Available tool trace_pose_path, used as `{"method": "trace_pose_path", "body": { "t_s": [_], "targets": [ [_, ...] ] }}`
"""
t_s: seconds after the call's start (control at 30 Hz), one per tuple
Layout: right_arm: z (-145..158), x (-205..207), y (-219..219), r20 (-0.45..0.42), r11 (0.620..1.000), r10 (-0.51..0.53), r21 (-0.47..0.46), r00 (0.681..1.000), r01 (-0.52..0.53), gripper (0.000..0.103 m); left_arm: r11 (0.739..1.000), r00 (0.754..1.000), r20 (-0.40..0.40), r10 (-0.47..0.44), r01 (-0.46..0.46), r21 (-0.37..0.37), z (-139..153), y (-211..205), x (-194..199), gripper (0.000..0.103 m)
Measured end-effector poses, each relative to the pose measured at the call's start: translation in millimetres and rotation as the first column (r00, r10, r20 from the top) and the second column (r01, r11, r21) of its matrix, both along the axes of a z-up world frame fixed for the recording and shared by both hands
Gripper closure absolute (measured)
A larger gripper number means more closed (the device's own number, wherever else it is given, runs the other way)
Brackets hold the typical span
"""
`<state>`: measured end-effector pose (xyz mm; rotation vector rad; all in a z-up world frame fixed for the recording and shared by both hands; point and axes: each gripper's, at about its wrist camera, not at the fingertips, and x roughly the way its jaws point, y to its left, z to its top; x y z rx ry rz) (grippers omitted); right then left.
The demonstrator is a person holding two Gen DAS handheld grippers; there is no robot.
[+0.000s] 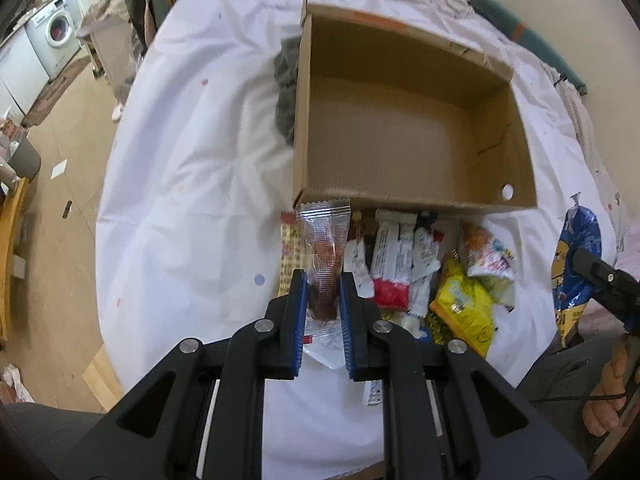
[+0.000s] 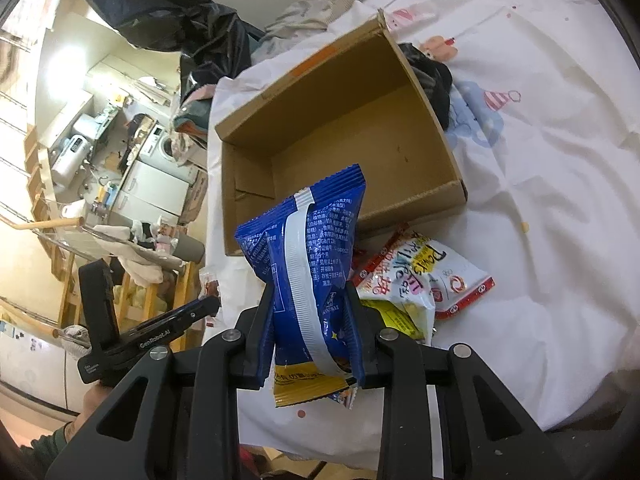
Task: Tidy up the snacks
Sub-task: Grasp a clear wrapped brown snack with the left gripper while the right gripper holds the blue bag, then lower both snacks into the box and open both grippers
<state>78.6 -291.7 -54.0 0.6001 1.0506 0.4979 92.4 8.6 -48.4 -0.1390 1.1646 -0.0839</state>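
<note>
An open cardboard box (image 1: 404, 136) with nothing inside lies on the white sheet (image 1: 192, 152). My left gripper (image 1: 323, 280) is shut on a clear packet with a brown snack (image 1: 324, 248), held up in front of the box's near wall. Below it a pile of snack packets (image 1: 432, 276) lies along the box's front edge. My right gripper (image 2: 310, 292) is shut on a blue snack bag (image 2: 308, 248), held upright before the same box (image 2: 360, 120). The left gripper's body (image 2: 132, 328) shows at the lower left of the right wrist view.
A dark cloth (image 1: 288, 88) lies against the box's left side. White and red packets (image 2: 424, 276) and a yellow one (image 1: 464, 308) lie on the sheet. The bed edge drops to a brown floor (image 1: 60, 240) at left, with a washing machine (image 1: 58, 32) beyond.
</note>
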Motion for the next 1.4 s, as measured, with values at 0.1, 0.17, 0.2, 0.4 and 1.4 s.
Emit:
{"method": "trace_pose_path", "body": {
  "t_s": [0.1, 0.17, 0.2, 0.4, 1.4],
  "targets": [
    [4.7, 5.9, -2.2, 0.021, 1.0, -0.008, 0.017, 1.0, 0.008, 0.071, 1.0, 0.999, 0.042, -0.005, 0.005, 0.002, 13.4, -3.1, 4.4, 0.09],
    [7.3, 12.7, -2.7, 0.032, 1.0, -0.011, 0.016, 0.999, 0.01, 0.071, 1.0, 0.998, 0.065, -0.01, 0.01, 0.001, 21.2, -5.6, 9.4, 0.09],
    [9.7, 17.7, -2.8, 0.04, 1.0, -0.015, 0.012, 0.999, 0.014, 0.071, 1.0, 0.997, 0.074, -0.012, 0.012, -0.001, 24.8, -6.7, 13.0, 0.09],
    [17.3, 36.3, -4.2, 0.084, 0.999, -0.029, 0.019, 0.996, 0.028, 0.071, 0.999, 0.992, 0.125, -0.034, 0.032, 0.019, 37.6, -13.1, 37.5, 0.09],
    [-9.7, 119.8, 18.9, 0.046, 0.987, -0.039, -0.154, 0.998, 0.046, 0.071, 0.993, 0.989, 0.133, -0.067, 0.053, 0.11, -8.0, -47.3, 117.9, 0.09]
  ]
}}
